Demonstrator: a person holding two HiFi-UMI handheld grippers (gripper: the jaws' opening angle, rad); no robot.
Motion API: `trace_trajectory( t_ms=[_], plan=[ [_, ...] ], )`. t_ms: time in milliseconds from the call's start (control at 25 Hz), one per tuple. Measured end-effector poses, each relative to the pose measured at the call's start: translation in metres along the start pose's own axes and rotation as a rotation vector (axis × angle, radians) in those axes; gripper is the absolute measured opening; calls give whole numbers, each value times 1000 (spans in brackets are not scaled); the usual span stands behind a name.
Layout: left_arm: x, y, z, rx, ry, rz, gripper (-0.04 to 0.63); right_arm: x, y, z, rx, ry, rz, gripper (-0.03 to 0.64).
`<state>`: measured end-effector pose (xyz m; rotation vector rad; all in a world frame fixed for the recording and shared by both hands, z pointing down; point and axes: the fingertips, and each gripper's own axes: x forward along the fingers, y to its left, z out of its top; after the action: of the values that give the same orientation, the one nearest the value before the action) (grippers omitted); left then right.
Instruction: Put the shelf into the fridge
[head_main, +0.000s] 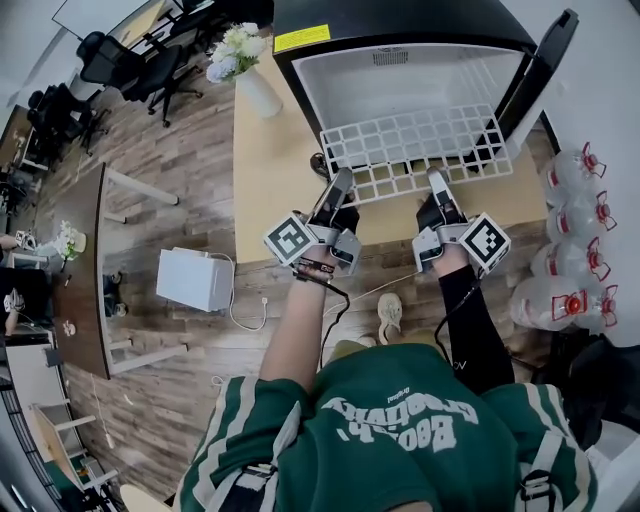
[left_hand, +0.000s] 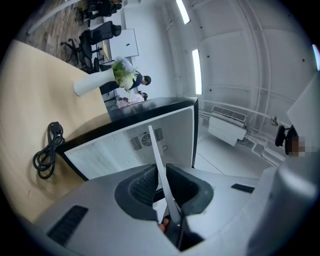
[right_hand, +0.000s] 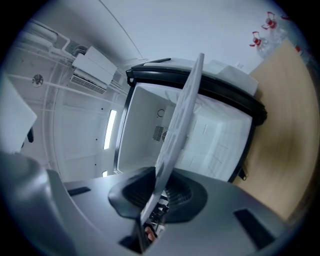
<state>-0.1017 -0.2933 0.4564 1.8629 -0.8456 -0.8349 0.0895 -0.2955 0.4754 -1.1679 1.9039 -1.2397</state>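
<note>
The person is holding the white wire shelf (head_main: 415, 150) level with both tools. The left hand-held gripper (head_main: 338, 185) is clamping the shelf's near edge, its dark pads (left_hand: 142, 186) pressing either side of the thin frame. The right hand-held gripper (head_main: 437, 185) is gripping the same edge further along, jaws closed on the shelf (right_hand: 182, 115). Straight ahead of both, the shelf's far edge is reaching the mouth of the open fridge (head_main: 400, 70), which is standing on the pale worktop (head_main: 265, 170). The fridge door (head_main: 545, 70) is hanging open beyond the right hand-held gripper. Off to the left of the left hand-held gripper, a black cable (left_hand: 47, 155) is lying coiled on the worktop, and a vase of flowers (head_main: 255, 90) is standing further back.
</note>
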Motion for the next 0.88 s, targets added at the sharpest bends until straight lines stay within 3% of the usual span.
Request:
trace_trajectory(
  t_ms=[320,760,880],
  plan=[
    [9,-6,11,10,-27,-5,48,7,6,7,-40,13,27,55],
    [26,0,23,-20,-58,16,44,21,16,9,31,9,70,54],
    [27,9,23,-32,-65,34,45,22,8,10,17,22,27,54]
  ],
)
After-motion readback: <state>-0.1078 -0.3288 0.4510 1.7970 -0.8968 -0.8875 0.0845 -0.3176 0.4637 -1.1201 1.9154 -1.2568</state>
